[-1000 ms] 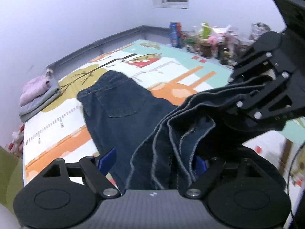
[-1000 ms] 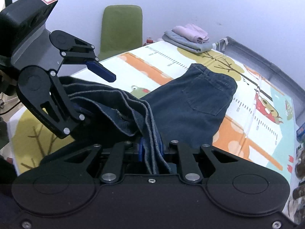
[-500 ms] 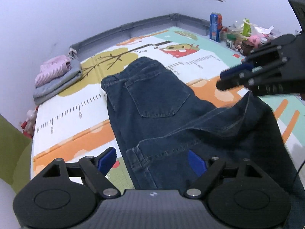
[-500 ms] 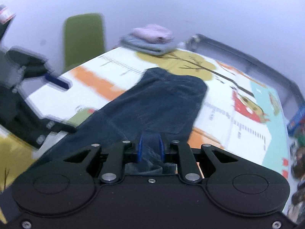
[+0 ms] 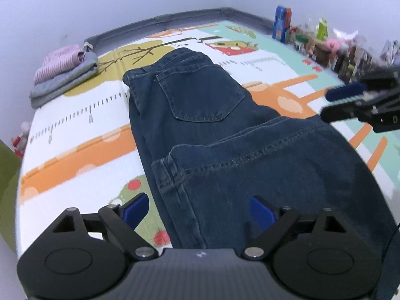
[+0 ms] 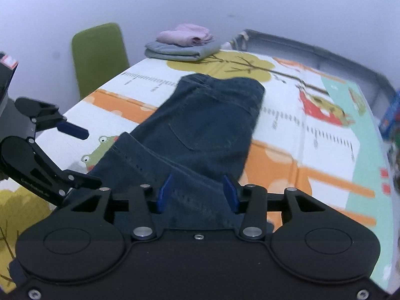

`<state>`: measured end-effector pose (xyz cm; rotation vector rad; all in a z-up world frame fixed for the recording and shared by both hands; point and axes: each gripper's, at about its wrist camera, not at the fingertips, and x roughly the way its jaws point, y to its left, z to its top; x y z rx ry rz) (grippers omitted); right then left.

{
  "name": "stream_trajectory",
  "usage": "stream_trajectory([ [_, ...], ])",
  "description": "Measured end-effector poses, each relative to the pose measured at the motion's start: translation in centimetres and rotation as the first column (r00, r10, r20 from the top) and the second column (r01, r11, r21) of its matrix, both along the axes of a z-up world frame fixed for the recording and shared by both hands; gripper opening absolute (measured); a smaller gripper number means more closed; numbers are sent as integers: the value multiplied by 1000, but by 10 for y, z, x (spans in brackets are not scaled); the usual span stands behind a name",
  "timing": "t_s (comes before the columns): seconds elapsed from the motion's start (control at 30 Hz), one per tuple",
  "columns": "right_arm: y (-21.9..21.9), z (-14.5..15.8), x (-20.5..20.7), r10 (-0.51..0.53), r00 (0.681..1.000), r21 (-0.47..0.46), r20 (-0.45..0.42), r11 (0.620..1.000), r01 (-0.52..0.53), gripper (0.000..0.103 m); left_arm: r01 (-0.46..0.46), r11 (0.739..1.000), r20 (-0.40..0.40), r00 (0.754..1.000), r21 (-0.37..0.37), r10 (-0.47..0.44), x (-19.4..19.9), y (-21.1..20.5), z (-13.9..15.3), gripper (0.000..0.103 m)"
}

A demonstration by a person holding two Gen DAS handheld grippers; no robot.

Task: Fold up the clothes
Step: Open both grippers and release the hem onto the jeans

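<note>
Dark jeans (image 5: pixel 200 115) folded flat at the centre of the table (image 5: pixel 75 130), left tongs (image 5: pixel 198 211) opening wide above denim, right tongs (image 6: pixel 197 193) opening, gripping nothing, folded clothes (image 5: pixel 62 75) upper left.

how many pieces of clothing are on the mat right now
3. The dark jeans lie folded over along the middle of the mat. A pink garment sits on a folded grey one in the far corner. More could be hidden in that stack.
</note>
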<state>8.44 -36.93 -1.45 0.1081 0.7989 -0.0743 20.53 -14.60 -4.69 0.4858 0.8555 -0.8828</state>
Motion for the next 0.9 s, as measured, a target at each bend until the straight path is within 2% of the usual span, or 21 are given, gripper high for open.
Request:
stream_trajectory([
  [0.17, -24, -15, -31, -162, 987, 80, 10, 984, 161, 55, -46, 995, -81, 996, -93, 39, 12, 16, -8, 92],
  [0.37, -58, -48, -61, -313, 948, 250, -54, 915, 316, 56, -116, 980, -179, 980, -163, 87, 27, 20, -21, 93],
  [0.5, -69, -71, -71, -355, 929, 333, -101, 868, 368, 56, -152, 971, -232, 967, -186, 107, 35, 20, -32, 93],
  [0.63, -73, -83, -70, -377, 921, 428, -93, 821, 379, 56, -196, 957, -294, 947, -212, 129, 44, 17, -41, 93],
  [0.9, -73, -100, -55, -401, 909, 496, -112, 770, 401, 51, -248, 937, -347, 925, -244, 154, 54, 13, -53, 93],
])
